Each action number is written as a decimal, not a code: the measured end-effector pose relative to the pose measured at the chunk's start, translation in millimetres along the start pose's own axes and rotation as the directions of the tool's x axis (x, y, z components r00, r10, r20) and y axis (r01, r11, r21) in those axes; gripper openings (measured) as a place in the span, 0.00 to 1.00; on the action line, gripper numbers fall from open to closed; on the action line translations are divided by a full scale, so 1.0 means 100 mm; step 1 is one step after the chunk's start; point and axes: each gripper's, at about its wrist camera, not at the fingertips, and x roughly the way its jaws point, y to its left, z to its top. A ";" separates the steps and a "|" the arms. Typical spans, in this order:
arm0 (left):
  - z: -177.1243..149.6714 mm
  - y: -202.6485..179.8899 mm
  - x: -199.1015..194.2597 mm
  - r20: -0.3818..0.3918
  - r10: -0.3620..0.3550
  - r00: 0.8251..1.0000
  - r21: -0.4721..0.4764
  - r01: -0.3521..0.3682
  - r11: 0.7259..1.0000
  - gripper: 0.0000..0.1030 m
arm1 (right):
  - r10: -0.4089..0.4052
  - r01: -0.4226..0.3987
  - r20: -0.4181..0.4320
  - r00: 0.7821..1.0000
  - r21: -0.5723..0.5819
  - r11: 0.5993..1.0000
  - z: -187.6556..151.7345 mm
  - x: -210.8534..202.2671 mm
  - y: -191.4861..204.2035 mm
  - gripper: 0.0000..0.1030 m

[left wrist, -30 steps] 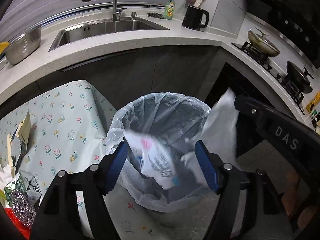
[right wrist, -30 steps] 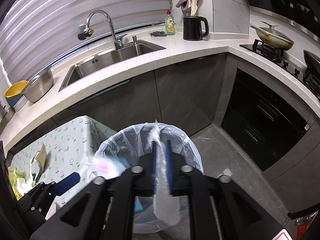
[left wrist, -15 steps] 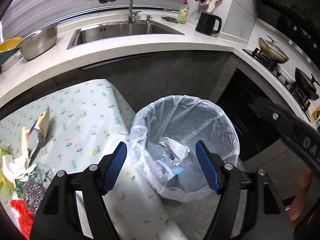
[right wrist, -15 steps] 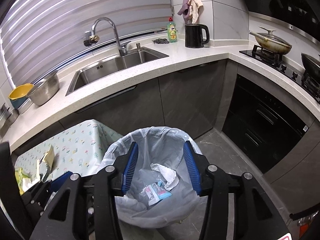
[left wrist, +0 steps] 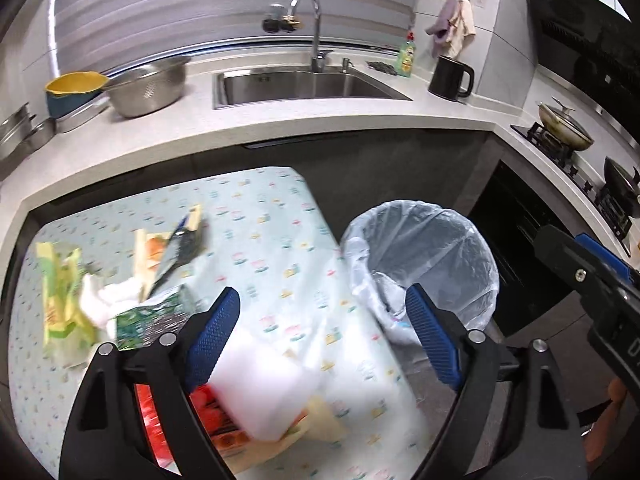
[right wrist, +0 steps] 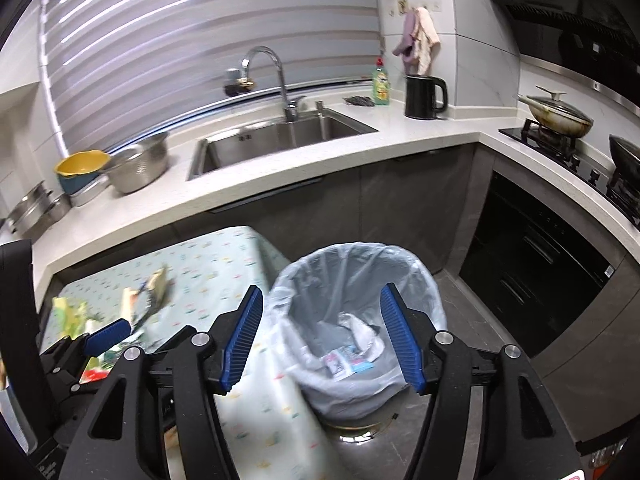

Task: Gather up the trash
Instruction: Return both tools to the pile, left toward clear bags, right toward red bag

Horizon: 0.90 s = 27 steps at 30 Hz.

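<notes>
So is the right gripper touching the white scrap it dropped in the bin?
Apart. In the right wrist view the right gripper stands open and empty above the bin liner; the white scrap lies at the bottom.

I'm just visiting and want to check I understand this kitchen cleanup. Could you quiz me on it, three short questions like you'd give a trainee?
1. True or false: the left hand-held gripper is holding a wrapper.
2. Where does the lined trash bin stand? A) in the sink B) on the floor beside the floral table C) on the stove
3. Fill in: the wrappers not yet collected lie on the ____.

Key: 1 false, its jaws are open and empty; 2 B; 3 table.
</notes>
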 end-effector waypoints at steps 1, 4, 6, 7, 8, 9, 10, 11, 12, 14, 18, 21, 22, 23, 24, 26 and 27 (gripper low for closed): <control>-0.03 0.06 -0.06 0.000 0.004 1.000 -0.008 -0.004 1.000 0.78 | 0.009 -0.009 0.003 1.000 -0.009 1.000 -0.03 -0.06 0.07 0.58; -0.14 0.28 -0.21 -0.002 0.021 1.000 -0.033 -0.021 0.999 0.78 | 0.045 -0.045 -0.002 0.999 -0.037 0.998 -0.14 -0.21 0.28 0.58; -0.23 0.43 -0.31 -0.004 0.035 0.999 -0.047 -0.035 0.998 0.78 | 0.066 -0.066 -0.004 0.998 -0.043 0.997 -0.20 -0.29 0.39 0.59; -0.27 0.51 -0.35 -0.006 0.046 0.999 -0.054 -0.046 0.997 0.78 | 0.080 -0.080 -0.008 0.997 -0.048 0.996 -0.25 -0.34 0.46 0.59; -0.32 0.59 -0.39 -0.009 0.059 0.998 -0.058 -0.059 0.997 0.78 | 0.089 -0.089 -0.011 0.996 -0.050 0.995 -0.28 -0.37 0.52 0.60; -0.36 0.65 -0.43 -0.012 0.070 0.997 -0.062 -0.070 0.996 0.78 | 0.099 -0.100 -0.013 0.995 -0.051 0.994 -0.32 -0.40 0.58 0.60; -0.41 0.74 -0.47 -0.015 0.082 0.997 -0.070 -0.083 0.994 0.78 | 0.108 -0.109 -0.017 0.994 -0.052 0.993 -0.36 -0.42 0.62 0.62; -0.45 0.81 -0.50 -0.015 0.090 0.996 -0.076 -0.091 0.993 0.78 | 0.117 -0.118 -0.022 0.993 -0.056 0.991 -0.39 -0.44 0.68 0.62; -0.49 0.88 -0.53 -0.018 0.098 0.995 -0.081 -0.099 0.992 0.78 | 0.124 -0.125 -0.026 0.992 -0.060 0.990 -0.44 -0.46 0.74 0.62; -0.57 1.03 -0.59 -0.025 0.116 0.993 -0.090 -0.118 0.989 0.78 | 0.132 -0.134 -0.034 0.991 -0.066 0.989 -0.52 -0.48 0.83 0.62; -0.74 1.31 -0.67 -0.047 0.139 0.989 -0.121 -0.144 0.982 0.79 | 0.149 -0.153 -0.057 0.987 -0.062 0.986 -0.71 -0.51 0.97 0.62; -0.88 1.51 -0.69 -0.065 0.150 0.987 -0.151 -0.158 0.976 0.80 | 0.152 -0.158 -0.083 0.985 -0.072 0.985 -0.86 -0.48 1.07 0.62; -0.93 1.57 -0.69 -0.072 0.157 0.985 -0.159 -0.166 0.973 0.80 | 0.156 -0.163 -0.093 0.983 -0.074 0.984 -0.92 -0.46 1.10 0.62; -0.97 1.62 -0.69 -0.075 0.163 0.984 -0.163 -0.174 0.971 0.80 | 0.158 -0.166 -0.105 0.982 -0.077 0.983 -0.98 -0.45 1.13 0.62; -1.02 1.67 -0.69 -0.079 0.171 0.982 -0.170 -0.182 0.969 0.80 | 0.158 -0.168 -0.117 0.980 -0.081 0.982 -1.02 -0.43 1.15 0.62; -1.10 1.77 -0.68 -0.094 0.172 0.981 -0.188 -0.187 0.964 0.80 | 0.164 -0.177 -0.138 0.977 -0.085 0.981 -1.12 -0.39 1.21 0.62; -1.14 1.80 -0.68 -0.101 0.172 0.980 -0.197 -0.189 0.962 0.80 | 0.168 -0.181 -0.145 0.975 -0.084 0.980 -1.15 -0.37 1.22 0.62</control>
